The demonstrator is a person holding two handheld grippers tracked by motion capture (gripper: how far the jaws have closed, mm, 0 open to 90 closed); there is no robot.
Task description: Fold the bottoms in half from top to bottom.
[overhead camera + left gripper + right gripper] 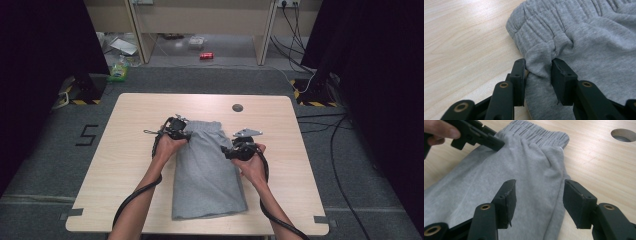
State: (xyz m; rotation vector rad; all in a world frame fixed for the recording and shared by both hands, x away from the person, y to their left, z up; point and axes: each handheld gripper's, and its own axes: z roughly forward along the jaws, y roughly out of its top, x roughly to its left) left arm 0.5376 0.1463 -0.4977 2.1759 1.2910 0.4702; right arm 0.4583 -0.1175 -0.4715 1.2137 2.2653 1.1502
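Now the left gripper (538, 68) pinches a fold of the grey pants (207, 170), so the wide-open, empty right gripper (538, 202) should close snugly on the other edge.

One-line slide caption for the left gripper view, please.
Left gripper pinches a fold of the grey shorts just below the elastic waistband, over the wooden table.

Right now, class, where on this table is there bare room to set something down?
Bare wood lies left of the grey shorts to the table edge, right past the right gripper, and behind the waistband around the hole. The middle, near the left gripper, is crowded.
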